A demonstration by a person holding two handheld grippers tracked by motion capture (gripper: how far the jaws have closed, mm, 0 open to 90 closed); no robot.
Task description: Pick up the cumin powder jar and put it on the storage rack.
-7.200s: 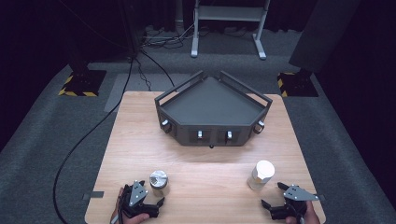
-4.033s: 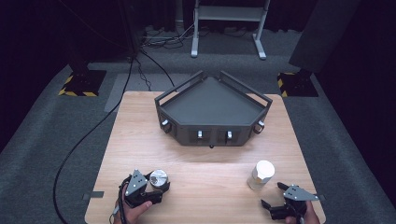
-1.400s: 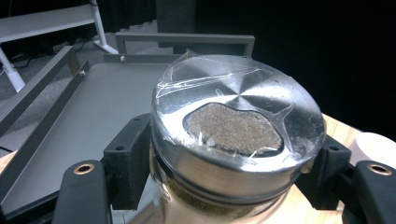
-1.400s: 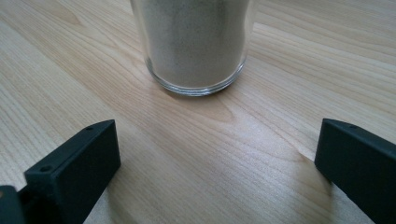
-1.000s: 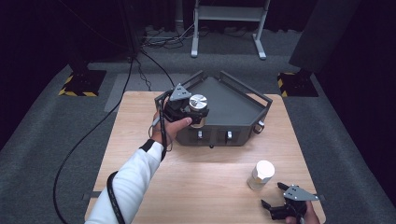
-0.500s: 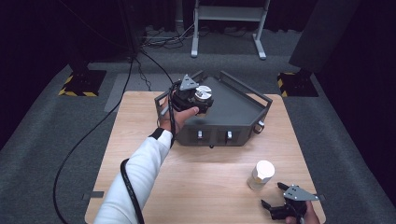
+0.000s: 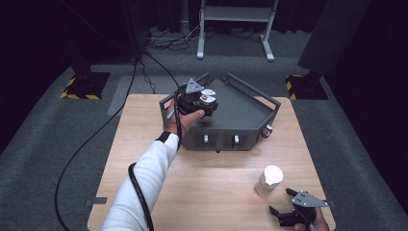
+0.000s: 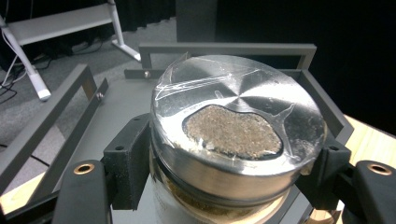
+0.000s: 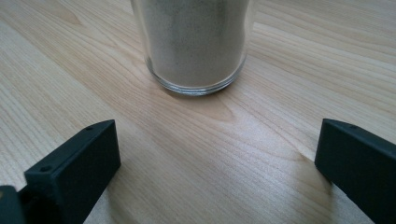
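Right tongs (image 7: 288, 216) spread, low on counter (image 7: 202, 192) near edge, just short of white-capped jar (image 7: 268, 180). Farther off, left tongs (image 7: 206, 103) pinching metal-lidded jar (image 8: 236, 135), held above grey tray (image 7: 245, 108).

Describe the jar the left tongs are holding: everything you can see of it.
The jar is a glass one with a shiny metal lid under wrinkled clear film, and brownish powder shows through a window in the lid. It stands upright, clamped at both sides just below the lid by the left tongs, held over the grey tray.
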